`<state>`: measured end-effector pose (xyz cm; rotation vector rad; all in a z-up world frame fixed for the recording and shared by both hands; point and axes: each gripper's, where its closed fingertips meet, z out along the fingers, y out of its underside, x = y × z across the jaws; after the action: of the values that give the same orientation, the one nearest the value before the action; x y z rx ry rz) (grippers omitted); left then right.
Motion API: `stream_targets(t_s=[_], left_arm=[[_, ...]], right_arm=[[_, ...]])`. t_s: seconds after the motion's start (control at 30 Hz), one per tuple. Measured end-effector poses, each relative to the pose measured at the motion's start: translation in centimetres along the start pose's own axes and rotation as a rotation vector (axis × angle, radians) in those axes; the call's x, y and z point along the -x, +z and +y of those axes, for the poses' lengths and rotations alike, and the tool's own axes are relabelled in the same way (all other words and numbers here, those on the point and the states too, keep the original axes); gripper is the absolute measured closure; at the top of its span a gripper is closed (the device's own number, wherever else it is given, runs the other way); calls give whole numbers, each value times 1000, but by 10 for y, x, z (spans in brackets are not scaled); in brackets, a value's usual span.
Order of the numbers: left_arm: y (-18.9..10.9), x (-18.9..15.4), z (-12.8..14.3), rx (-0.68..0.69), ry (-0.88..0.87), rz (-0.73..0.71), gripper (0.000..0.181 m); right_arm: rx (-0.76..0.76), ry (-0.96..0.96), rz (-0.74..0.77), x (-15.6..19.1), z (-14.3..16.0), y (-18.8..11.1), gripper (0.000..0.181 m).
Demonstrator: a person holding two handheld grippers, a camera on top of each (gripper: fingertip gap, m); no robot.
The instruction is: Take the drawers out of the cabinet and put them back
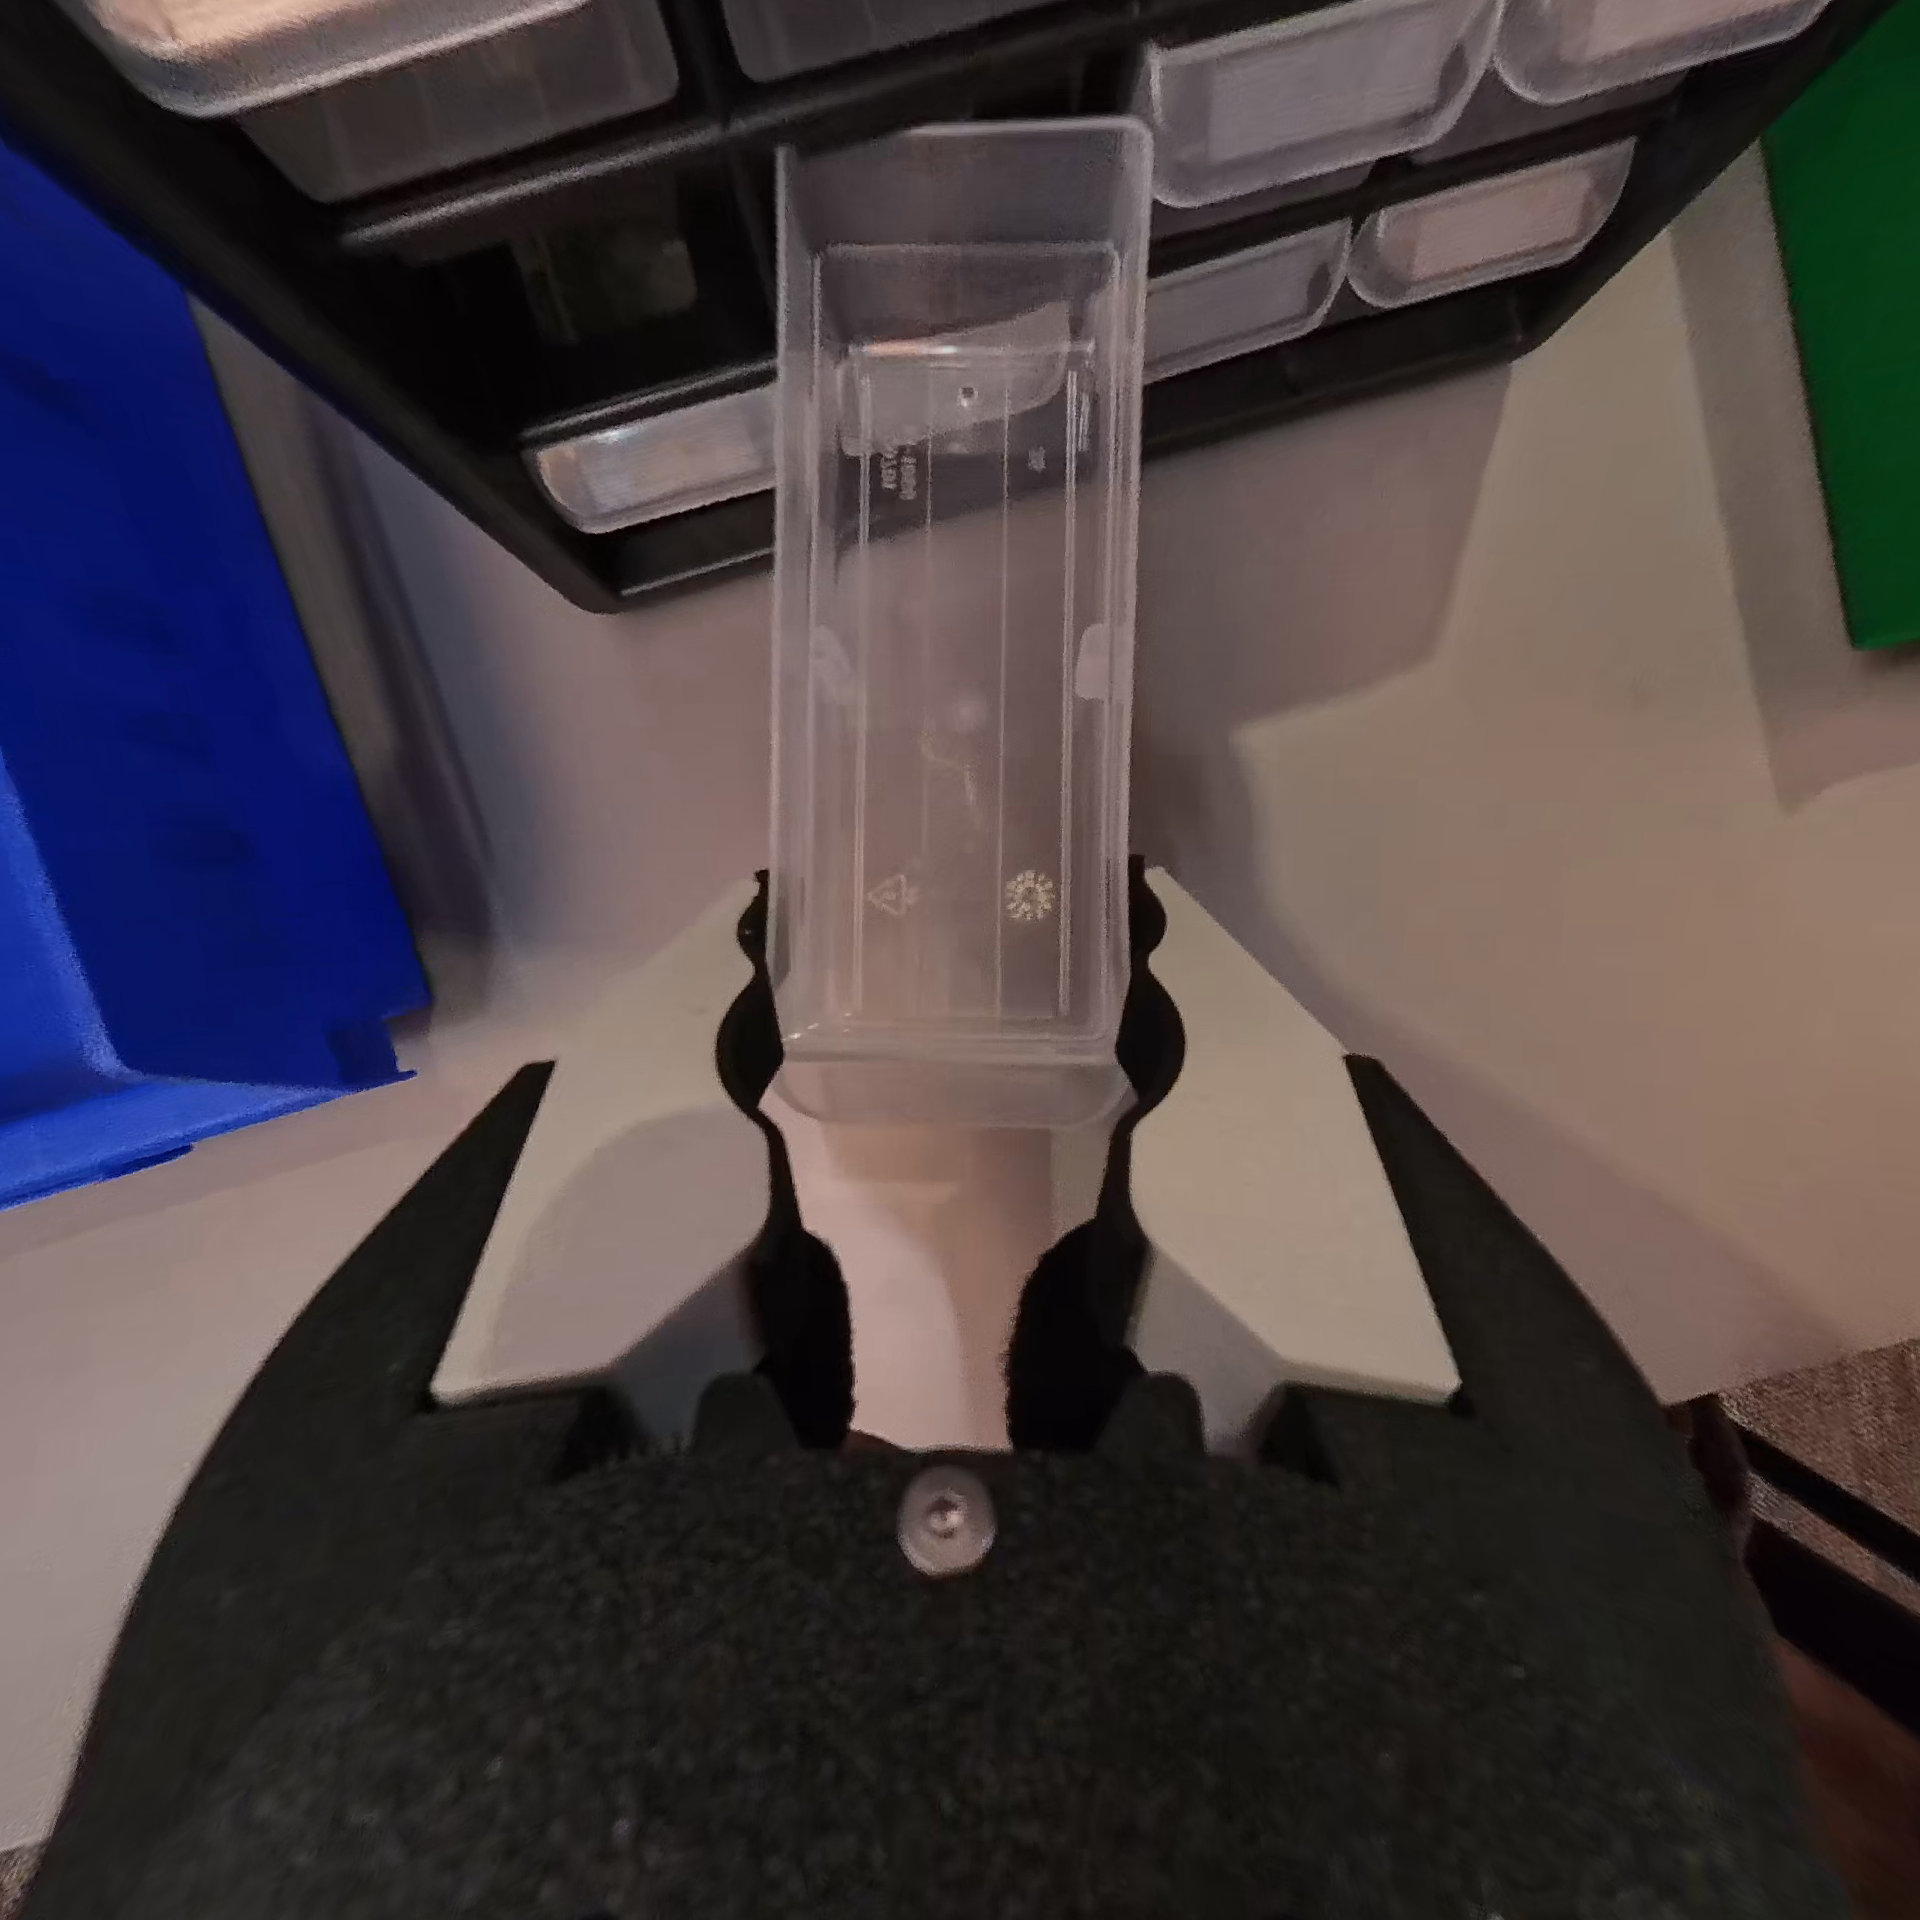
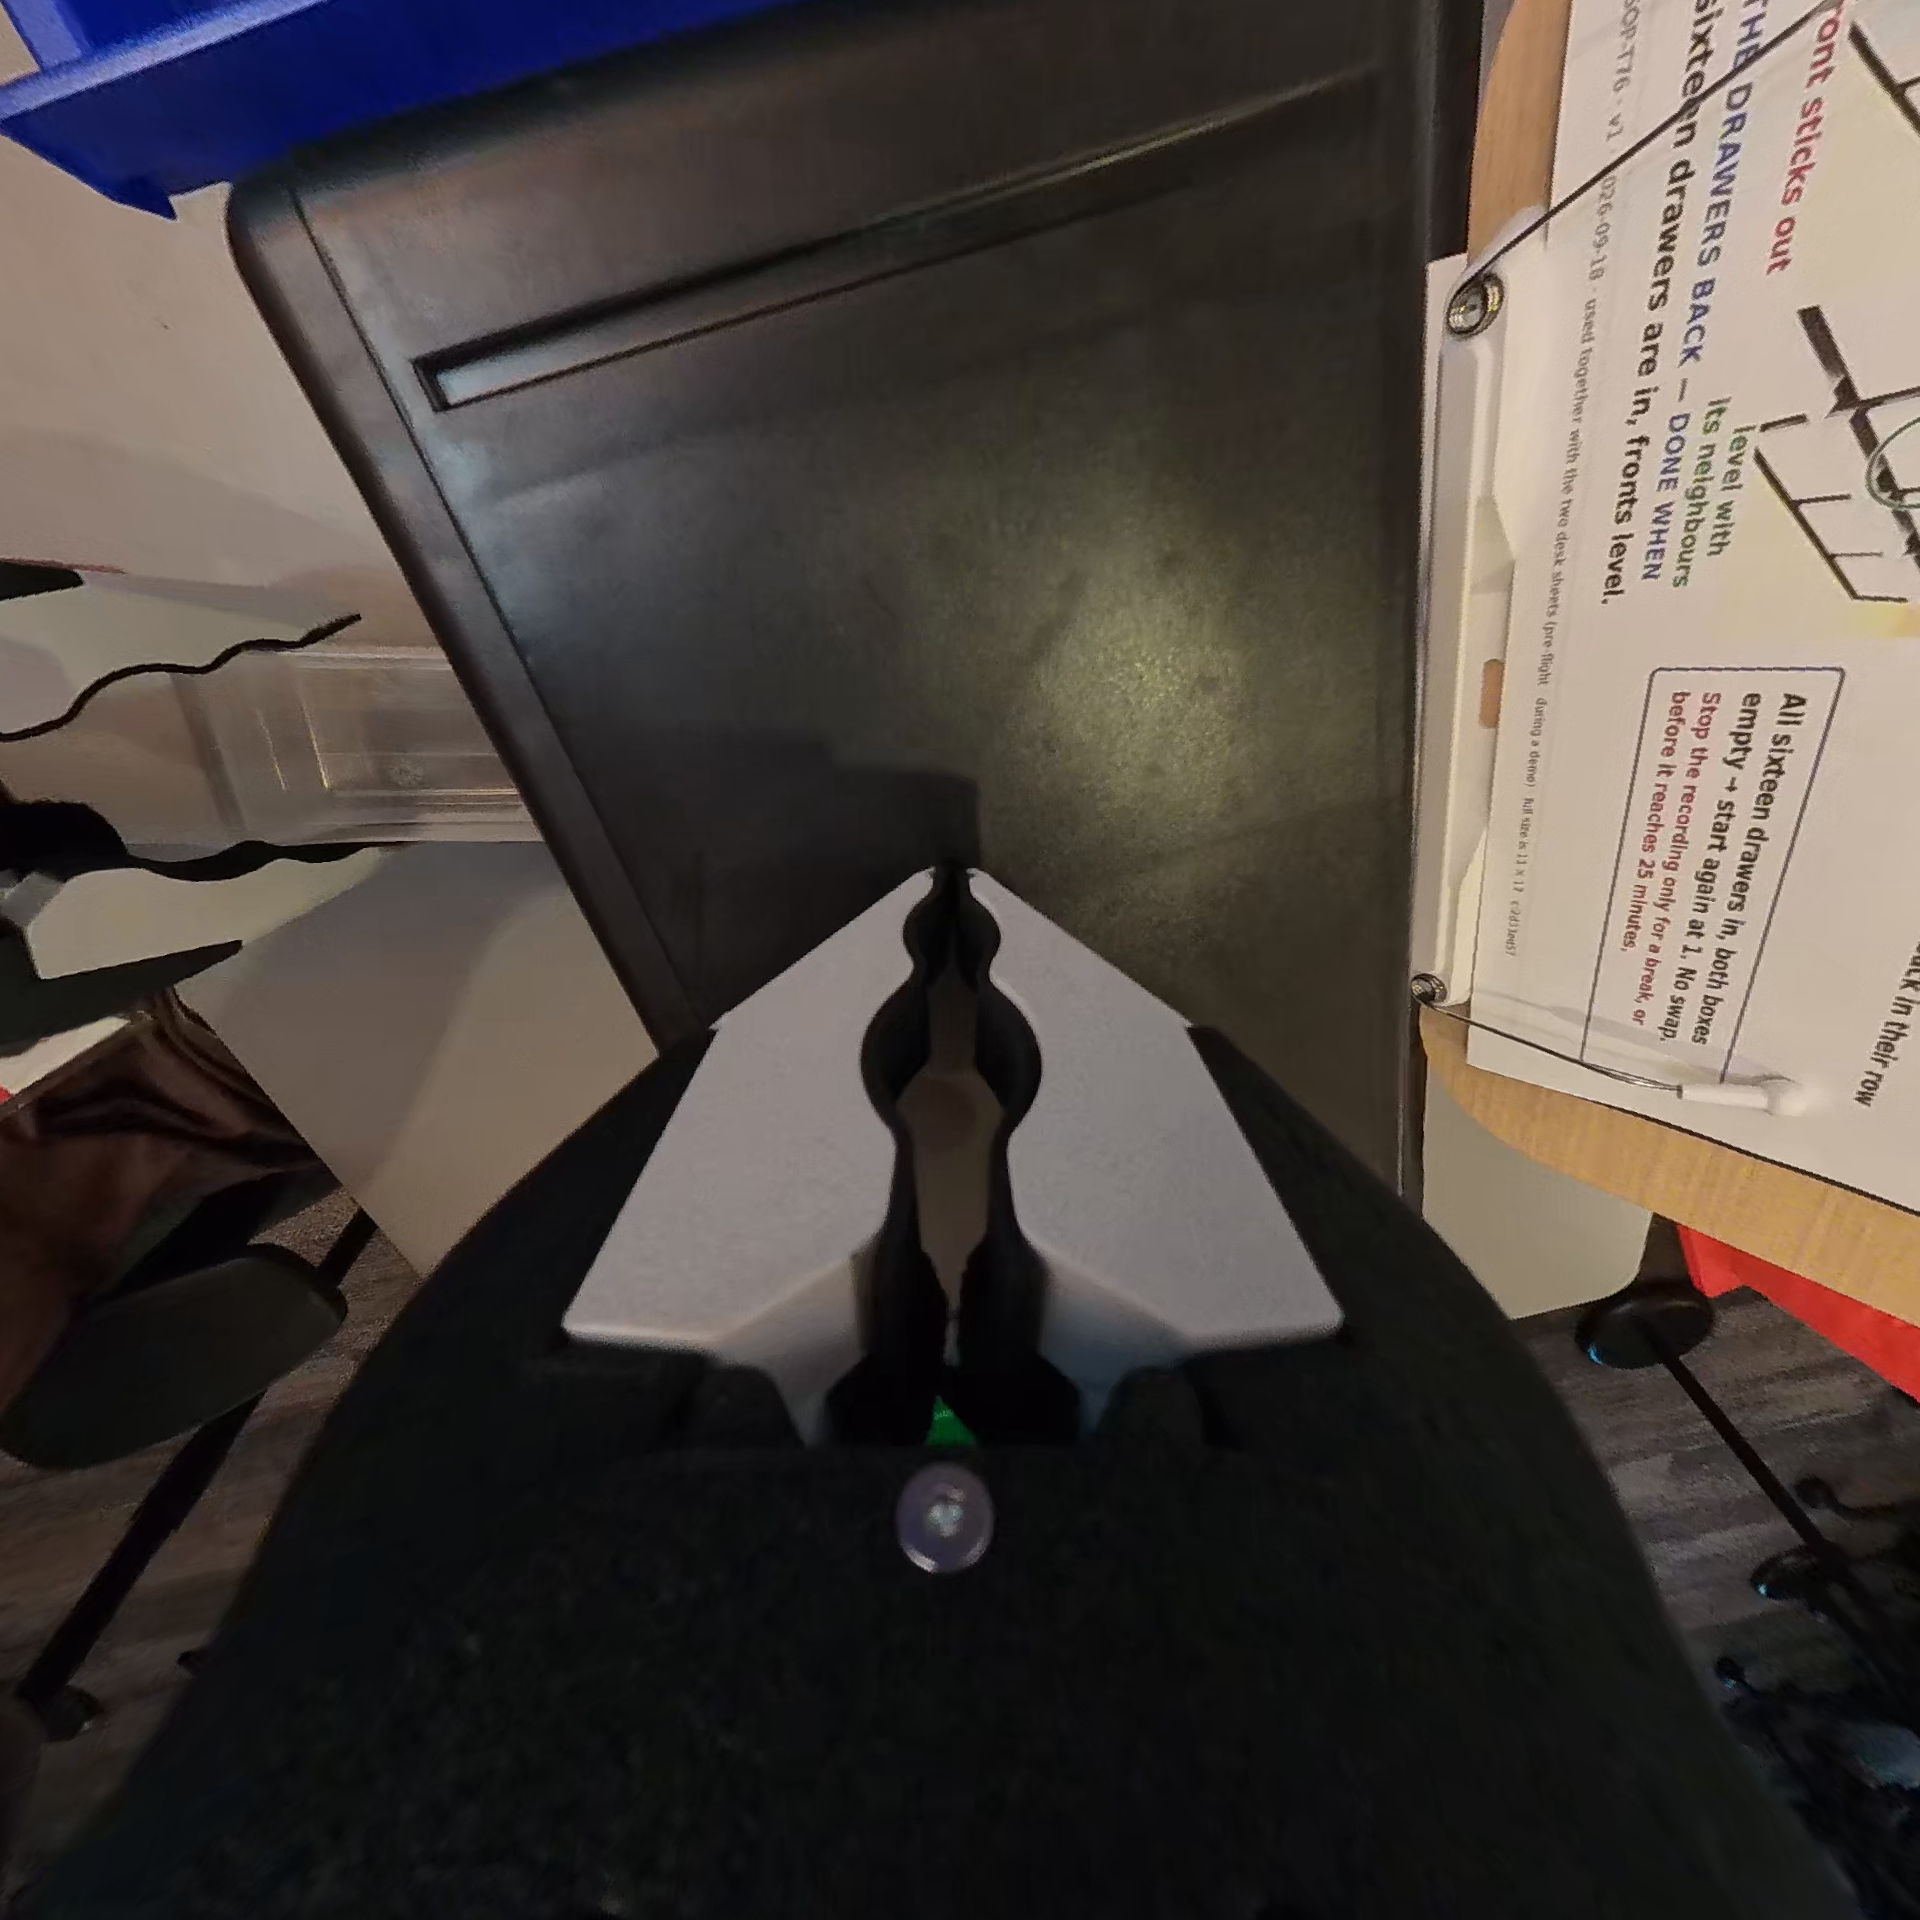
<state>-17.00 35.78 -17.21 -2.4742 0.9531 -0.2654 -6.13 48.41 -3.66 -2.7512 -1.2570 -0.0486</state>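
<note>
Clear, long rectangular plastic drawer (image 1: 951, 644) clamped at its near end in left tongs (image 1: 948, 997). Right tongs (image 2: 951, 883) pressed together, empty, facing smooth black cabinet (image 2: 935, 499) side.

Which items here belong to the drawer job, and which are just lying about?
Job:
clear drawer, held by left tool
black cabinet
right tool, shut, empty

Lying about:
blue bin
green bin
instruction sheet

Dim, warm light — soft shadows, blurred edges, strong wide-angle bending.
</note>
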Motion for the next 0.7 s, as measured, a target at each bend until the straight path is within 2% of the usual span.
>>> stream_targets(t_s=[0.2, 0.33, 0.57, 0.7], left_arm=[[-2, 1, -10, -38, -52, -63, 117], [7, -8, -15, -103, -96, -106, 118], [13, -7, -42, -240, -164, -135, 118], [28, -8, -54, -289, -173, -145, 117]], right_arm=[[20, -15, 22, 0, 0, 0, 181], [15, -13, 31, 0, 0, 0, 181], [-32, 18, -5, -1, 0, 0, 181], [-40, 19, -13, 0, 0, 0, 181]])
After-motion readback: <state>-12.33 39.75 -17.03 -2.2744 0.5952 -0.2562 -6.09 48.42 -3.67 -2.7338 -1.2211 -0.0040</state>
